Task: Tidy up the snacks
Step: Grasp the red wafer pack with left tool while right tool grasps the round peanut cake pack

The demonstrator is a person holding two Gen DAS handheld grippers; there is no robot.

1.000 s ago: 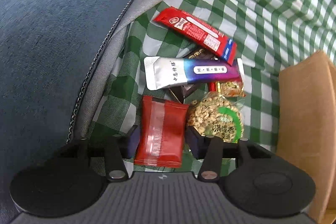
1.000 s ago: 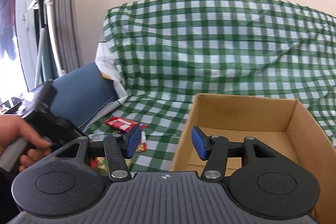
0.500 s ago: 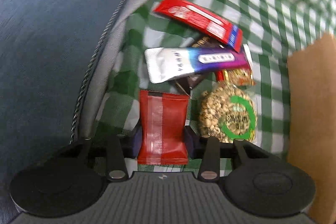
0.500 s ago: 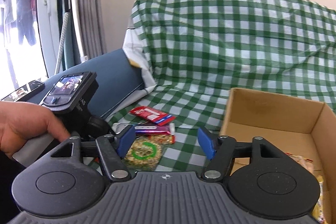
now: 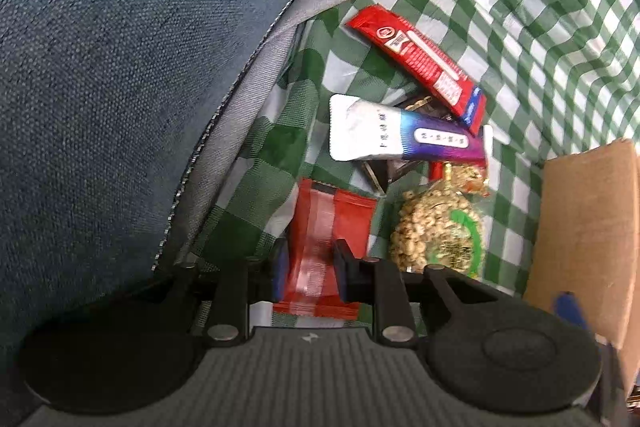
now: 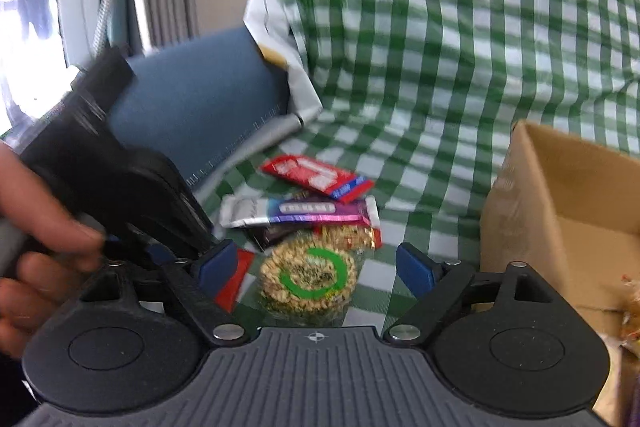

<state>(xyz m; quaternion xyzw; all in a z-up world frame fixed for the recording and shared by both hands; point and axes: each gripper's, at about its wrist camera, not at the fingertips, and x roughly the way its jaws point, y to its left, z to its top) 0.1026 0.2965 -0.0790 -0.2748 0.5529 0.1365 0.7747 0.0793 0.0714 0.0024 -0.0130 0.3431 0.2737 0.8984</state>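
Six snack packets [image 5: 404, 135], one box [image 5: 584, 227]

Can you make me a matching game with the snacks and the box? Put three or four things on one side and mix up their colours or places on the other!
Things:
1. square packet
2. round peanut snack
3. long bar
4. cardboard box

Clues:
A. silver and purple
B. brown, standing at the right
C. red, between the left gripper's pads
D. has a green ring on it

Pairs: 1-C, 2-D, 3-A, 4-B
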